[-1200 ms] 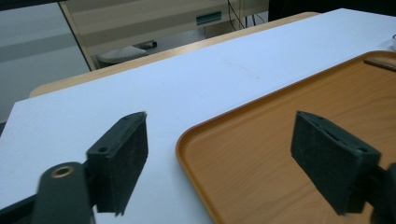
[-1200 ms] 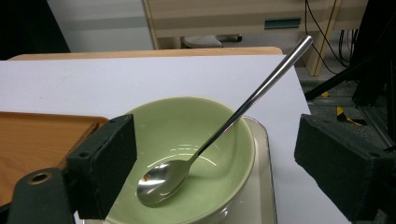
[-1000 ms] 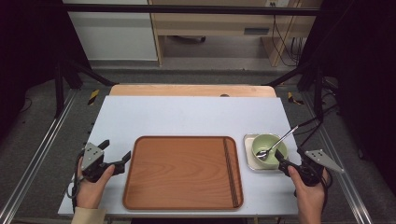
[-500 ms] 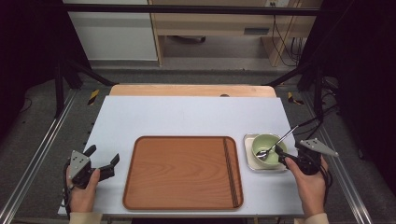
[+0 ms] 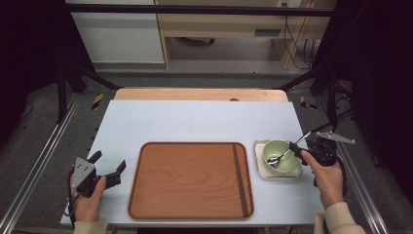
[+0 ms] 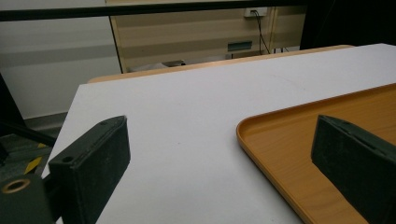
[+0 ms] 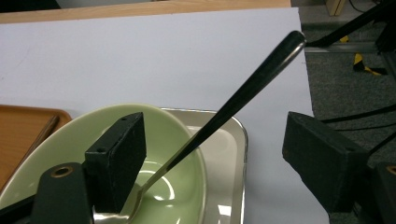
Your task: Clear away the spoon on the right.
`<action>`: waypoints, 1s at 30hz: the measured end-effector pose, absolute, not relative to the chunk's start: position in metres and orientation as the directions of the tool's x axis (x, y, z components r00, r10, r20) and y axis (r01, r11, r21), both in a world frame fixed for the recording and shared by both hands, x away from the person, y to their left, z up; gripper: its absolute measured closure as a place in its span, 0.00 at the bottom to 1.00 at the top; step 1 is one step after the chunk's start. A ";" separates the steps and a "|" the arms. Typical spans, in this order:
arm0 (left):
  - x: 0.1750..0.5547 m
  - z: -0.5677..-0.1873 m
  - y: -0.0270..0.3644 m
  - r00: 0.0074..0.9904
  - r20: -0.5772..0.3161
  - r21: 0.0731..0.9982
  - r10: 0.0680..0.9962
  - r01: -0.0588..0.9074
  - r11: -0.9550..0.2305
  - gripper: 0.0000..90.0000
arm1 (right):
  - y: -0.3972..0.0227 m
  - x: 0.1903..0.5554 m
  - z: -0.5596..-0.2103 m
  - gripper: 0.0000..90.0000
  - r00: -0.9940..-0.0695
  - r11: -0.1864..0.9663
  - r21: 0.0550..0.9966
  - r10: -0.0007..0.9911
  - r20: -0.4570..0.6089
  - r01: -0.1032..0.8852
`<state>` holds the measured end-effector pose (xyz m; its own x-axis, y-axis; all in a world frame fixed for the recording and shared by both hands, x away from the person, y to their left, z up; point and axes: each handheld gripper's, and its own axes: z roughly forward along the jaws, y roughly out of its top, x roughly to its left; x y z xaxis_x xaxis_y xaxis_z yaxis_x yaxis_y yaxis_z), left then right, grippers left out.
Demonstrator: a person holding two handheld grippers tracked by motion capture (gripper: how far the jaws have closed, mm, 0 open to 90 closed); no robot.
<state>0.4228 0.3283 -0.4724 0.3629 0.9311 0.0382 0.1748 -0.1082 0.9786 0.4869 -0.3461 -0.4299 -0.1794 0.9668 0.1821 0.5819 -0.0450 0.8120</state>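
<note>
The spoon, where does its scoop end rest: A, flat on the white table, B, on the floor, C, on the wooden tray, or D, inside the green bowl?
D: the spoon leans on the rim of the green bowl, scoop end down inside, black handle sticking out.

A white table [image 5: 195, 122] on a wooden top fills the middle. At 12 o'clock stands a pale wood shelf [image 5: 234, 24], cables [image 5: 292, 44] hanging at 1 — a white cabinet [image 5: 117, 34] at 11. Grey floor [image 5: 29, 146] all round — black frame bars [image 5: 63, 87] and dim edges.
</note>
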 end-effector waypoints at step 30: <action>0.424 -0.474 0.329 0.367 0.045 0.976 0.929 0.182 -0.120 0.05 | -0.344 0.500 -0.388 0.99 -0.339 -0.058 0.904 0.915 0.217 0.424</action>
<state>0.4236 0.3285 -0.4739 0.3670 0.9291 0.0455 0.1822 -0.1197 0.9759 0.5000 -0.3435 -0.3879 -0.3388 0.9154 0.2174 0.4236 -0.0579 0.9040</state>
